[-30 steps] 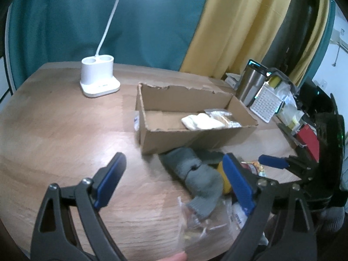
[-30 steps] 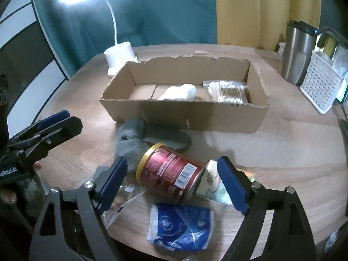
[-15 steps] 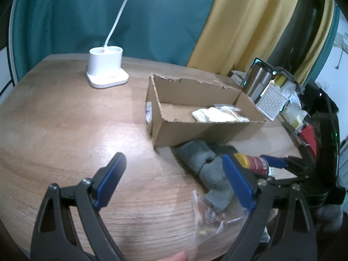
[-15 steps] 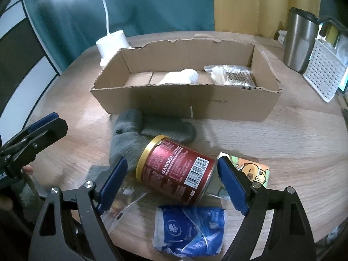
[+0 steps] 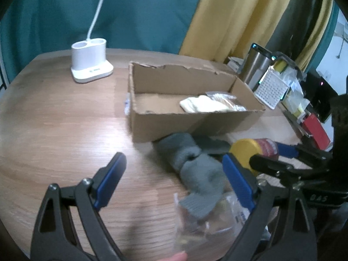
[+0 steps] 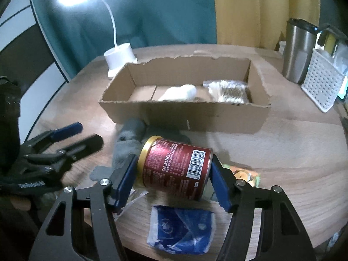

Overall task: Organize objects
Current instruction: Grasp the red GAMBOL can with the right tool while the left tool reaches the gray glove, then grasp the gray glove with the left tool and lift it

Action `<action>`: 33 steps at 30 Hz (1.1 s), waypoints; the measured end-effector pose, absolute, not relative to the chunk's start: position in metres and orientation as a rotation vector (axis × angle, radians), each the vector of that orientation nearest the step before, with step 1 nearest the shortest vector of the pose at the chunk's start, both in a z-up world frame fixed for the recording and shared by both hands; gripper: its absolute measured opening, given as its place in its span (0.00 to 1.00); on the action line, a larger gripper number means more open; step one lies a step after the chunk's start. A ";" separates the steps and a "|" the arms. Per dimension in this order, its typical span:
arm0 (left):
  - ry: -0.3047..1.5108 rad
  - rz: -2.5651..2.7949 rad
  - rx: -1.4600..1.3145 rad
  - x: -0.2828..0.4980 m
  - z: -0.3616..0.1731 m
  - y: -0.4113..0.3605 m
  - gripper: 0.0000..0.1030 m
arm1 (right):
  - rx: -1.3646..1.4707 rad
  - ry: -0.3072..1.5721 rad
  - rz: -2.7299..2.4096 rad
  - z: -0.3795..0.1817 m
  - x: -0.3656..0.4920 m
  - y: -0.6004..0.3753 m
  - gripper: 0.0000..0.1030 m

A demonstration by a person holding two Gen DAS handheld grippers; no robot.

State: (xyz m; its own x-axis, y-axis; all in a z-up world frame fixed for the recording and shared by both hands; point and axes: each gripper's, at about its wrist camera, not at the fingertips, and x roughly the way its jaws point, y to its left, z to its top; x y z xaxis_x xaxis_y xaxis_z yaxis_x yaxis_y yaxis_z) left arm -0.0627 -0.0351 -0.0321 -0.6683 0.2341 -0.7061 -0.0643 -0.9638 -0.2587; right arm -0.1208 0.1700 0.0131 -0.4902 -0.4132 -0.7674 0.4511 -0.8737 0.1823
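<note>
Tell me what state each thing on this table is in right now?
Red can: on its side, between the closing right gripper's pads.
Left gripper: open, empty.
Cardboard box: open-topped, holding two items.
Desk lamp: switched on.
Grey sock: crumpled on the table.
Steel tumbler: upright, lidded.

Both cameras ride just behind their tongs and look forward and down across the wooden counter (image 5: 54, 119). The left view sits off to the left, facing the cardboard box (image 5: 174, 126) at an angle. The right view is close over a red can (image 6: 176, 169) (it fills the foreground), facing the box's long side. Both share the box, the white lamp base (image 5: 91, 65) and the grey sock (image 6: 128, 139).
</note>
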 end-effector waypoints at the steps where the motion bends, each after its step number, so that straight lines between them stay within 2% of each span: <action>1: -0.310 2.707 -1.197 -0.065 -0.033 -0.032 0.89 | 1.191 0.053 -2.350 0.014 -0.122 0.172 0.65; 10: -0.295 2.655 -1.269 -0.085 -0.047 -0.007 0.89 | 1.168 0.037 -2.385 0.020 -0.132 0.201 0.65; 18: -0.184 2.632 -1.372 -0.102 -0.059 0.012 0.88 | 1.169 0.007 -2.389 0.017 -0.145 0.219 0.65; 20: -0.169 2.620 -1.373 -0.103 -0.059 0.016 0.83 | 1.171 0.002 -2.387 0.016 -0.148 0.222 0.65; 22: -0.147 2.624 -1.384 -0.104 -0.060 0.017 0.72 | 1.167 -0.006 -2.384 0.016 -0.151 0.224 0.65; 33: -0.156 2.630 -1.368 -0.104 -0.056 0.019 0.54 | 1.150 -0.009 -2.372 0.017 -0.156 0.227 0.65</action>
